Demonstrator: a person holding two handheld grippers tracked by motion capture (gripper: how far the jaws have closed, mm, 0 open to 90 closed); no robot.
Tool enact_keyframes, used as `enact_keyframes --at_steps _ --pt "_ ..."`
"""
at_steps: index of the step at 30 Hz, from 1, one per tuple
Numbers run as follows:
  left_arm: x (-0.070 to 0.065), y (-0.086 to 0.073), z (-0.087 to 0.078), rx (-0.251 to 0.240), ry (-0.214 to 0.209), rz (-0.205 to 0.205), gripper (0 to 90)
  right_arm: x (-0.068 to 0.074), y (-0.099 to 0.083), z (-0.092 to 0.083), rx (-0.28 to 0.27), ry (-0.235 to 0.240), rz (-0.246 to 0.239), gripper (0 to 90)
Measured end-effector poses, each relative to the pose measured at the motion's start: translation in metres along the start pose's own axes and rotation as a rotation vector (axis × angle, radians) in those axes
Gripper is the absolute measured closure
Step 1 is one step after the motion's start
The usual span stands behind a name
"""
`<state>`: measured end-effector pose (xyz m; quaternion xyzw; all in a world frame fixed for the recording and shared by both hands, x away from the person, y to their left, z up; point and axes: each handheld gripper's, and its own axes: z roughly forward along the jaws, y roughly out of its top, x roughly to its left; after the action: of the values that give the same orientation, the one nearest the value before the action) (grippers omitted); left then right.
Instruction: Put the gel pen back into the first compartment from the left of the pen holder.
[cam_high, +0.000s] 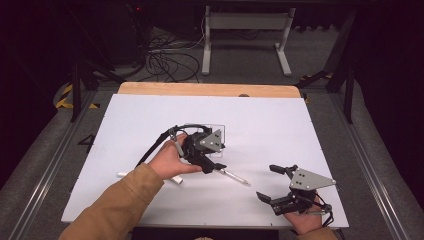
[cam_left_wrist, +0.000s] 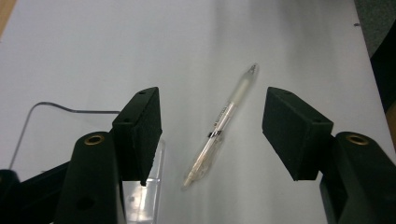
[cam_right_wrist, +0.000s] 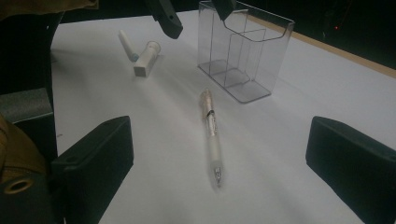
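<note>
Plainly, line by line:

Pen, look: a slim clear-plastic pen (cam_left_wrist: 223, 125) with a frosted white grip sleeve, a small dark band at mid-barrel and a metal tip, lying flat on the white table sheet (cam_high: 280, 125).

Pen, place: in the left gripper view it lies between the two black jaws, slanted, its tip end beyond the pads and its back end nearer the left pad; it touches neither pad.

Left gripper (cam_high: 218, 168): jaws apart, straddling the pen without pressing on it.

Right gripper (cam_high: 270, 184): jaws wide apart, nothing between the pads; in the right gripper view the pen (cam_right_wrist: 211, 135) lies ahead of them, midway, tip toward the camera.

Other things: a clear rectangular plastic holder with compartments (cam_right_wrist: 243, 56) stands beyond the pen's back end; a short white cylinder with a square foot (cam_right_wrist: 145, 59) and a thin white stick (cam_right_wrist: 126, 44) lie farther off, touching each other.

Hidden or unclear: from the high view the left hand (cam_high: 167, 160) and gripper cover the pen's back half and most of the holder; the print on the barrel is too small to read; in the left gripper view the holder's corner (cam_left_wrist: 149, 191) is cut off behind the left jaw.
</note>
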<state>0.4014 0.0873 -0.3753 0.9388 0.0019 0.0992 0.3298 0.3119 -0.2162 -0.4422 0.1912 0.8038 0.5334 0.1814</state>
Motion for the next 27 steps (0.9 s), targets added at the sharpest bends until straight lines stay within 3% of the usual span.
enact_keyframes --at_steps 7,17,27 --pt "0.005 -0.002 0.017 0.02 -0.047 -0.003 41.2 0.0 0.0 0.0 -0.005 0.002 0.0 8.0" --pt "0.004 -0.003 0.039 0.099 -0.071 0.049 44.8 0.0 0.0 -0.001 -0.007 0.005 -0.003 8.0" --pt "0.007 -0.006 0.056 0.143 -0.133 0.039 49.3 0.0 -0.001 -0.001 -0.007 0.007 -0.003 7.9"
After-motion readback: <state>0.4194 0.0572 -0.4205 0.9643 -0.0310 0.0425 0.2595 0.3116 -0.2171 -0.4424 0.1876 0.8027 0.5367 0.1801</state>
